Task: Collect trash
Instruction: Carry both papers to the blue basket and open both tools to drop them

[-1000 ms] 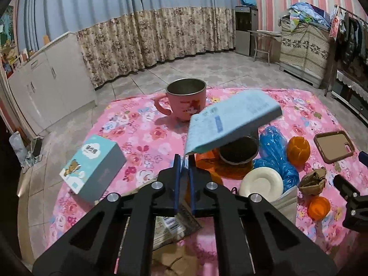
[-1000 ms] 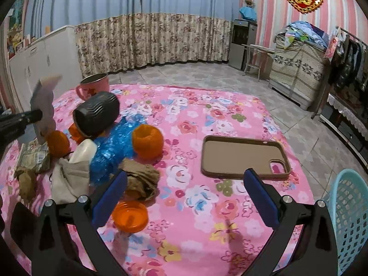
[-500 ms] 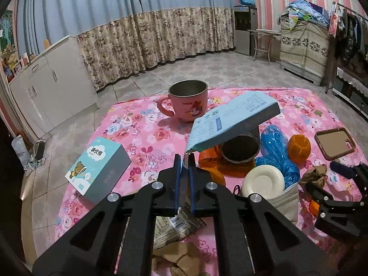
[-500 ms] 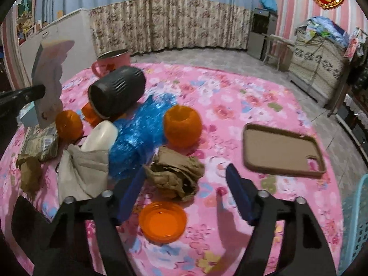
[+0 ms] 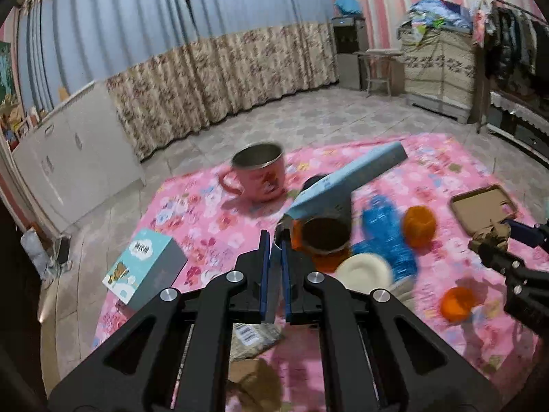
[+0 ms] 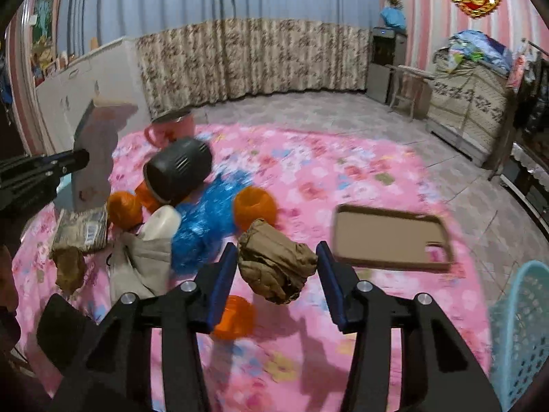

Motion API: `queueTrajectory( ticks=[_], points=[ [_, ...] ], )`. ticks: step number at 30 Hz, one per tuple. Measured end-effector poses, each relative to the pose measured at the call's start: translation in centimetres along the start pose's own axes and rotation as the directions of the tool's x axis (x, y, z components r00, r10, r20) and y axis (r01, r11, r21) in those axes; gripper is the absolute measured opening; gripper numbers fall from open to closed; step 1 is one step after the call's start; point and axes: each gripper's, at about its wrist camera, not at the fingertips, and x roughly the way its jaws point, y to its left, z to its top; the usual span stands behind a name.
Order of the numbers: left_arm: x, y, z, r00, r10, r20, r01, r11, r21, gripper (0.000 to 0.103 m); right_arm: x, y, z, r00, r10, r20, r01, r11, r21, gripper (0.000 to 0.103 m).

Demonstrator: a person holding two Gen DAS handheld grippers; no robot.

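Note:
My left gripper (image 5: 275,240) is shut on the corner of a flat light-blue printed carton (image 5: 346,178) and holds it tilted above the pink flowered table; the carton (image 6: 97,151) also shows at the left of the right wrist view. My right gripper (image 6: 277,257) has its jaws around a crumpled brown paper wad (image 6: 274,267), which hangs above the table between the blue pads (image 6: 221,274); small gaps show at both sides. The wad (image 5: 492,237) also shows at the right of the left wrist view.
On the table lie a black ribbed cup (image 6: 178,168), blue plastic wrap (image 6: 206,219), orange cups (image 6: 255,206) and an orange lid (image 6: 235,316), a white lid (image 6: 161,219), a pink mug (image 5: 257,175), a teal tissue box (image 5: 144,267) and a brown phone case (image 6: 391,240). A light-blue basket (image 6: 521,329) stands at the right.
My right gripper has narrowed around the brown paper wad and lifted it off the table. My left gripper has risen with the blue carton and swung it more edge-on.

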Motion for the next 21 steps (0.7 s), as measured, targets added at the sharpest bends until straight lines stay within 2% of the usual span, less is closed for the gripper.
queueTrajectory(
  ticks=[3,9,16,21],
  points=[
    [-1.9,-1.9,0.9,0.999,-0.026,0.041,0.025,0.999,0.024,0.005,-3.1,-2.4,0.1,0.999,-0.029,0.034,0.029,0.999,0.024,0.048],
    [-5.9,-7.7,1.5,0.987,-0.13,0.097,0.122,0.989,0.079,0.005,-10.2,-8.7,-0.9,0.987,-0.13,0.096,0.12,0.988,0.101,0.048],
    [-9.6,-16.5,2.0,0.951,-0.28,0.129,0.259,0.952,0.161,0.005,-15.8,-16.1,-3.1,0.957,-0.275,0.094,0.255,0.95,0.181,0.048],
    [-10.6,-21.9,1.6,0.921,-0.375,0.106,0.352,0.917,0.185,0.005,-17.6,-20.4,-5.0,0.936,-0.346,0.059,0.326,0.92,0.217,0.048]
  ],
)
